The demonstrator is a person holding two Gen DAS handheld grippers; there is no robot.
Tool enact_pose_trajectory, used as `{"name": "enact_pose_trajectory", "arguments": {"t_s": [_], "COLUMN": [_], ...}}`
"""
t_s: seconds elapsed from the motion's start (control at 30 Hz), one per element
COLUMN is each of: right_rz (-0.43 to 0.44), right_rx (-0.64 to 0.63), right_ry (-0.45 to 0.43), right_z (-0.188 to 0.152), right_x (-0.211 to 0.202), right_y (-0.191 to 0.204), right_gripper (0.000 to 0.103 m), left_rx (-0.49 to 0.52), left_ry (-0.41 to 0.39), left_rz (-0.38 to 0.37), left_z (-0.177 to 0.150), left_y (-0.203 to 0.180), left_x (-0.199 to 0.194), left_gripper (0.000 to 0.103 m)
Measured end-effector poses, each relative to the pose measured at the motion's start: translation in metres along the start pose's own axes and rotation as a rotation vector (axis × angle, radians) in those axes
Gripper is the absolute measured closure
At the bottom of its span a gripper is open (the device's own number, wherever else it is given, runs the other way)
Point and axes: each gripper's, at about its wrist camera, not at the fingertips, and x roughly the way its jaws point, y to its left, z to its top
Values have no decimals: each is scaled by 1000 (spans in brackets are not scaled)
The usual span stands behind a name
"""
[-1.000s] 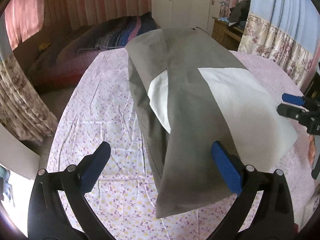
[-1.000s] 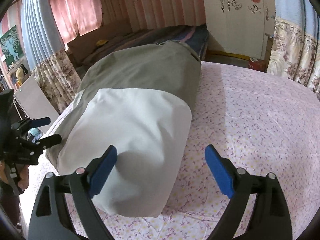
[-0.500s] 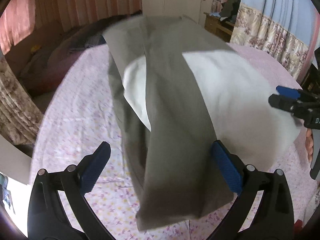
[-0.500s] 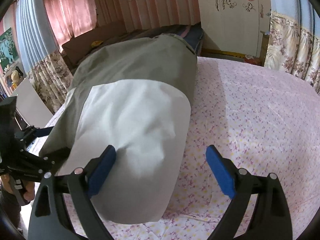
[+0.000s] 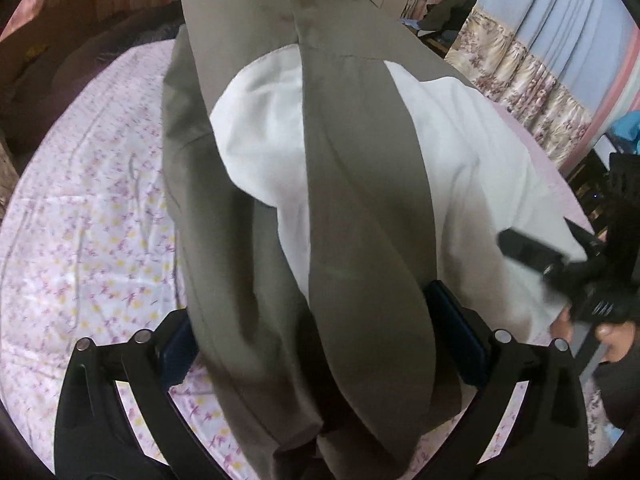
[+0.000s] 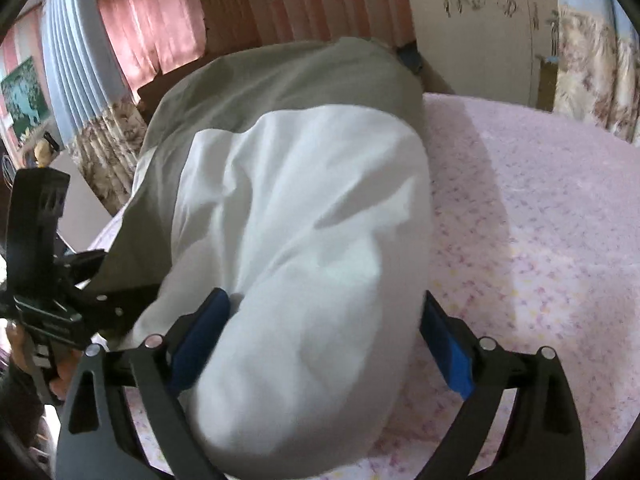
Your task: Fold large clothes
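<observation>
An olive-grey garment with a white panel lies lengthwise on the pink flowered bed sheet. My left gripper stands wide at the garment's near end, and a folded olive strip fills the gap between its blue pads. My right gripper straddles the white panel; its jaws are closing with the white cloth bulging between them, and I see no firm pinch. Each gripper shows in the other's view: the right gripper and the left gripper.
Flowered and blue curtains hang on the right, and a white wardrobe stands behind the bed. Dark bedding lies at the far end. A hand holds the right gripper. The bed sheet lies bare to the right of the garment.
Both grippers have sunk toward the garment's near end. Its cloth, which lay ahead of the fingers before, now bulges between the pads of each gripper.
</observation>
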Motion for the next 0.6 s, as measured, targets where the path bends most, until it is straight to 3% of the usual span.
{"name": "enact_pose_trajectory", "arguments": {"t_s": [0.03,0.1,0.2,0.3,0.47,0.6], "right_rz": [1,-6,-7,-1,-38,-133], "right_rx": [-17,-53,-107,-140,-193,-263], "right_ry": [3,5,9,-10,-109,-222], "right_z": [1,3,8,12,18,16], "right_x": [1,0,-2,-5,-28,-65], "right_y": [2,7,11,9,2,-18], "right_gripper": [19,31,45,54,65,69], "left_rx": [2,21,39,44,70,131], "left_ry": [-3,1,7,-19,-79,-133], "left_rz": [-8,-35,-45,-13,85,136], "left_z": [1,3,9,14,23,31], "left_y": [-1,-7,-16,-27,-64,-112], "left_x": [1,3,5,2,-5,-7], "left_gripper": [6,24,41,52,61,66]}}
